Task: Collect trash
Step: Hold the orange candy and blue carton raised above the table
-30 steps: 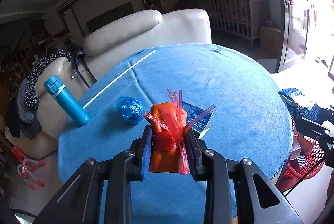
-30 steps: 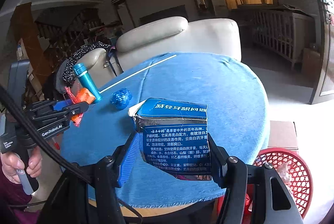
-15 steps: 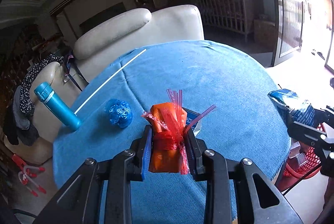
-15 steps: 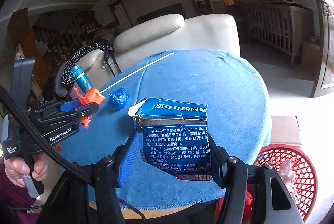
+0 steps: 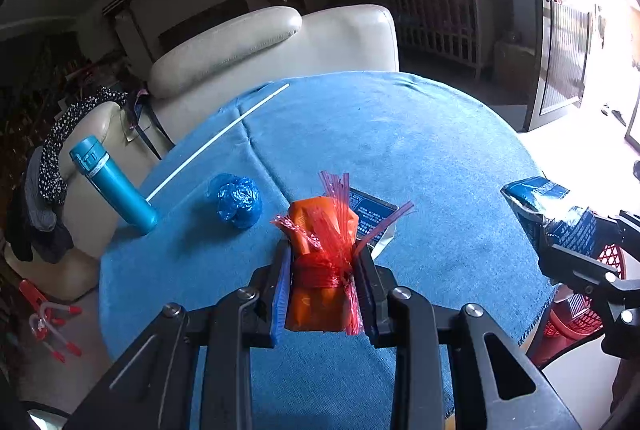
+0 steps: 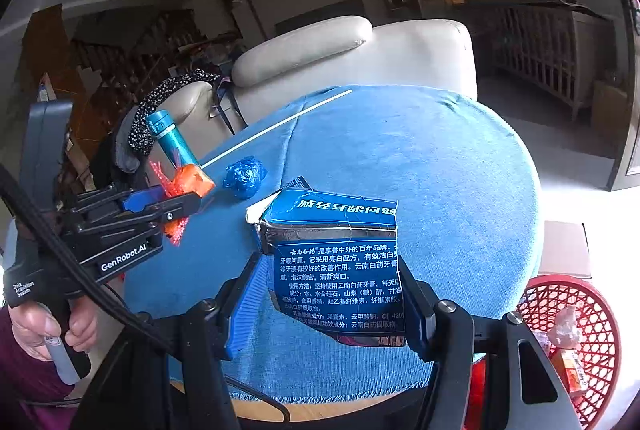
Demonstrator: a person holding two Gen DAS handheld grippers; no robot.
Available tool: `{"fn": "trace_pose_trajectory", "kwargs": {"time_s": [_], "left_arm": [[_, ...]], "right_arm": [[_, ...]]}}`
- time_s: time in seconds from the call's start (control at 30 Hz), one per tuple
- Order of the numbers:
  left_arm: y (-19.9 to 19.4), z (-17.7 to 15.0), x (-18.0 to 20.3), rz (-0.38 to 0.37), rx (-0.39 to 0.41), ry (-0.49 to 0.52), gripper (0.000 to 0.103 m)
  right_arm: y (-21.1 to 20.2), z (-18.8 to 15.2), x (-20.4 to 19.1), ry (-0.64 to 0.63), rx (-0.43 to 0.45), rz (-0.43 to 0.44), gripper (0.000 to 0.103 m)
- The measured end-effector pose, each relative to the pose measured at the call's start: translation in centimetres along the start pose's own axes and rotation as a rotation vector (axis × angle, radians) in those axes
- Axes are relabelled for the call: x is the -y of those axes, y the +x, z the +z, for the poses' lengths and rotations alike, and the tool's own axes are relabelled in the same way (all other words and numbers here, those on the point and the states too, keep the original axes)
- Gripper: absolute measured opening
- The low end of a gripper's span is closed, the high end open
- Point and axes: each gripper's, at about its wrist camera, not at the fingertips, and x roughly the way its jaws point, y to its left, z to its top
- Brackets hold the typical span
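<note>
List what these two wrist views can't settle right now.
- Red basket: cut off by the frame edge and the right hand-held gripper in the right wrist view; contents only partly visible.
- Blue box: its lower end is hidden between the pads.
- Flat blue carton on the table: mostly hidden behind the orange packet in the left hand-held gripper; print too small.
- Crumpled blue wrapper: what it is can't be told.

Orange packet in red netting [image 5: 322, 262] upright, clamped; torn blue carton [image 6: 340, 262] clamped; crumpled blue wrapper [image 5: 239, 199] on tablecloth.
</note>
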Motion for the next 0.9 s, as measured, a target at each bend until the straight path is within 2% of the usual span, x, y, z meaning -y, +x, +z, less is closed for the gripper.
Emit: {"fn": "trace_pose_trajectory", "kwargs": {"time_s": [0.9], "left_arm": [[0.58, -0.45, 0.18, -0.001, -0.019, 0.0, 0.032]], "right_arm": [[0.31, -0.13, 0.06, 0.012, -0.014, 0.005, 0.064]]}}
